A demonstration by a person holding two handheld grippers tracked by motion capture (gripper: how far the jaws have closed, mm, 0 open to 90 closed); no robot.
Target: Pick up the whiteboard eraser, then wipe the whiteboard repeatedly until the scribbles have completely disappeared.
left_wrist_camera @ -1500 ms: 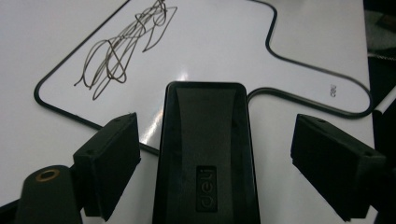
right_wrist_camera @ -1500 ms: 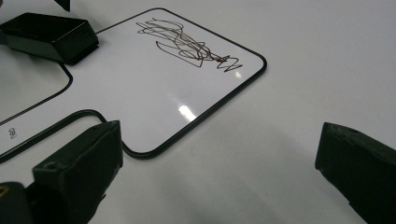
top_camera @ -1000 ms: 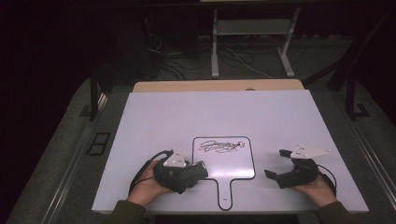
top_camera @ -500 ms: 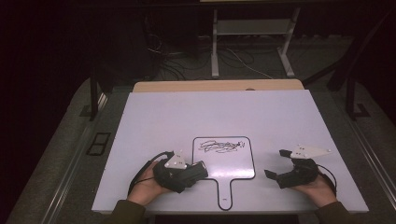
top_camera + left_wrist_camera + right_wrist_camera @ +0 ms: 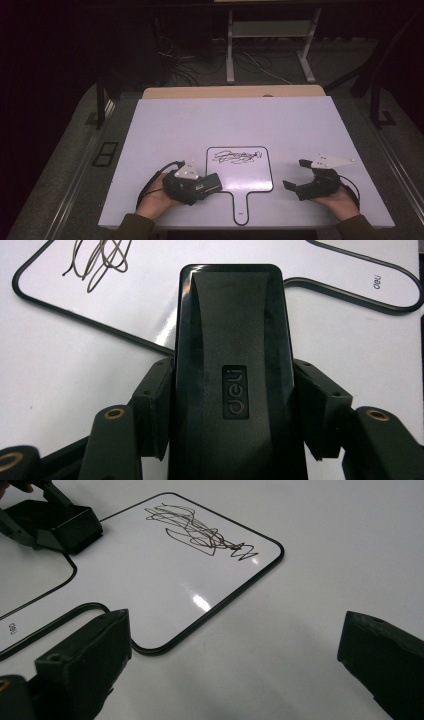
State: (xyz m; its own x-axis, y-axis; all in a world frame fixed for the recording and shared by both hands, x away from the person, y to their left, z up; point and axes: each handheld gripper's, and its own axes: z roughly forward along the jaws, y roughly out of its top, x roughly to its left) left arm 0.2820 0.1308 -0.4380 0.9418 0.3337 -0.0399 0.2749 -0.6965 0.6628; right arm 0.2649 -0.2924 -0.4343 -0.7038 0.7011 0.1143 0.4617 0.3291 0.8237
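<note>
Gripping eraser (image 5: pixel 230 375) beside whiteboard's edge (image 5: pixel 125 337)

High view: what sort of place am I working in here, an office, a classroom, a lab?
Most likely a lab or recording workspace, not a classroom: a bare white table under bright light in a dark room, loose cables on the floor behind it, and a metal stand's legs beyond.

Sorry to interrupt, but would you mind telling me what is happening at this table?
A person's left gripper has just closed on a black plastic whiteboard eraser, beside a small black-rimmed paddle-shaped whiteboard bearing a dark marker scribble. The right gripper rests open on the white table, right of the board.
</note>
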